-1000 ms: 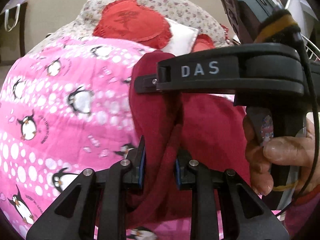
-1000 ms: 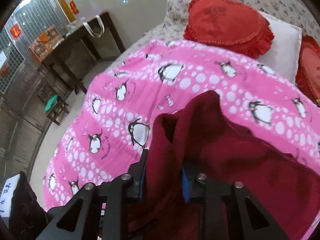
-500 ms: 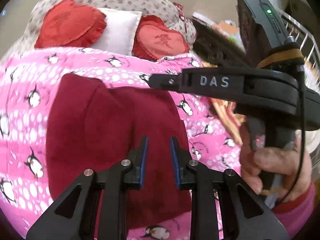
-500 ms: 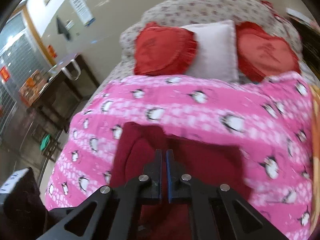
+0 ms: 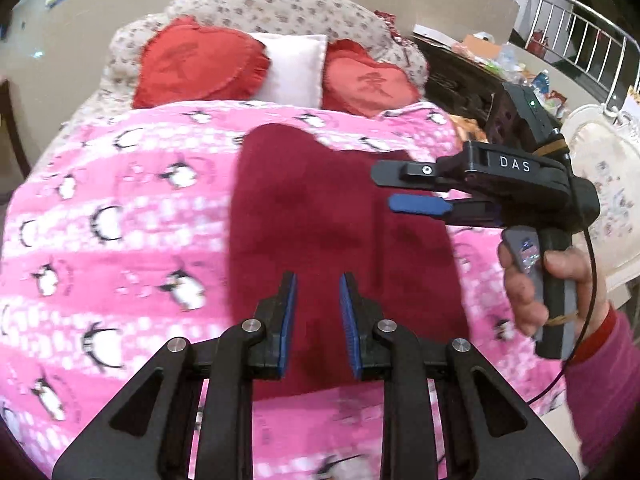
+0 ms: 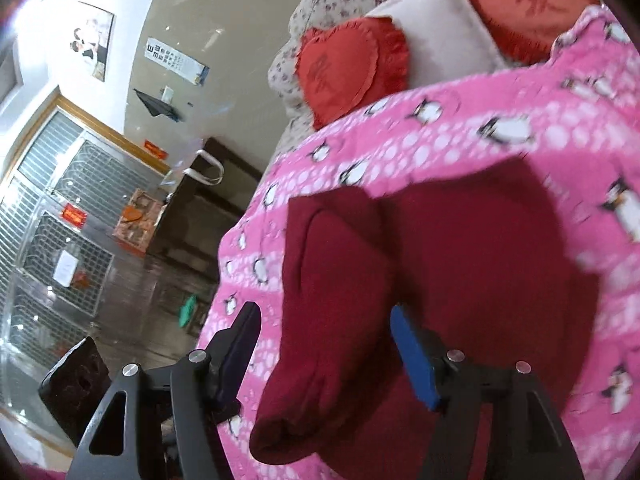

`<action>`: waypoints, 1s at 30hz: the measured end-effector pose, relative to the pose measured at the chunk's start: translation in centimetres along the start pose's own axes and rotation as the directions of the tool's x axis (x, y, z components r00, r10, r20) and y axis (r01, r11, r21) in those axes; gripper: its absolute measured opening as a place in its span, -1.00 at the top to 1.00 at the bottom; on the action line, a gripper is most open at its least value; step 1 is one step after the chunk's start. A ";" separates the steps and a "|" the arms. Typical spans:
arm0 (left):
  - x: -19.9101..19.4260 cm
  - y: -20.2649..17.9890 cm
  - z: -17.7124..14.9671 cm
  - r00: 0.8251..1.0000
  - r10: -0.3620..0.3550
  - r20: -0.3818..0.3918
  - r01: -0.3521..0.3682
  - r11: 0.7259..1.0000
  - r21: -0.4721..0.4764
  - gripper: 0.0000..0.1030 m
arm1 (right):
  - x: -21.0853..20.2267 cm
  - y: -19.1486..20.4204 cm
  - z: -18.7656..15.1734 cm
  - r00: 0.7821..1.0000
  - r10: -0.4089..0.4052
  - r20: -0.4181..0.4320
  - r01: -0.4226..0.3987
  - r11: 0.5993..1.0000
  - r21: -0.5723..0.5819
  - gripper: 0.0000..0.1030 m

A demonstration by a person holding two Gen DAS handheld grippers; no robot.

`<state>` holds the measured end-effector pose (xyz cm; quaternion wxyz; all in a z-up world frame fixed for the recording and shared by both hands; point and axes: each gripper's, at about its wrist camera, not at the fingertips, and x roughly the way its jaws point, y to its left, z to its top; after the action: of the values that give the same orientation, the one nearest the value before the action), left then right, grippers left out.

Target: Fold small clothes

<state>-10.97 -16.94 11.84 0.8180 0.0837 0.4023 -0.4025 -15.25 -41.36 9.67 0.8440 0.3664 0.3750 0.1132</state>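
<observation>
Below both hand-held grippers, a soft maroon garment [image 5: 320, 216] lies folded on the fleecy penguin-print blanket [image 5: 120, 220]. Left hand-held gripper [image 5: 317, 320] narrow, opening, empty; right hand-held gripper [image 6: 324, 344] opening wide, empty. Only the right view shows a rolled edge.

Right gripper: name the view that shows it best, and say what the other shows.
Left wrist view: the right gripper appears whole from the side, hand on its handle, jaws opening over the garment. Its own view shows only fingers straddling a fold.

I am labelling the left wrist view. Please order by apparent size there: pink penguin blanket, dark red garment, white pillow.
1. pink penguin blanket
2. dark red garment
3. white pillow, though it lies farthest from the camera, so it looks smaller than it is.
</observation>
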 end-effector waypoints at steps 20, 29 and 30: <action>4.8 2.6 -4.6 0.993 -0.024 -0.114 0.018 0.998 -0.056 0.55 | 7.0 -0.3 -2.1 0.997 -0.054 -0.047 0.054 0.999 0.001 -0.06; 0.5 0.8 -0.6 0.998 -0.064 0.011 0.064 0.998 -0.013 0.55 | 2.6 5.1 -1.8 0.979 -0.159 0.126 0.185 0.956 -0.228 0.61; 0.4 0.6 -0.3 0.997 -0.070 0.019 0.070 0.997 -0.011 0.55 | 1.7 5.0 -1.7 0.976 -0.169 0.136 0.197 0.952 -0.235 0.61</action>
<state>-10.59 -16.66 11.31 0.8076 0.0612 0.3996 -0.4293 -14.85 -36.07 11.48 0.9099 0.2281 0.3414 0.0590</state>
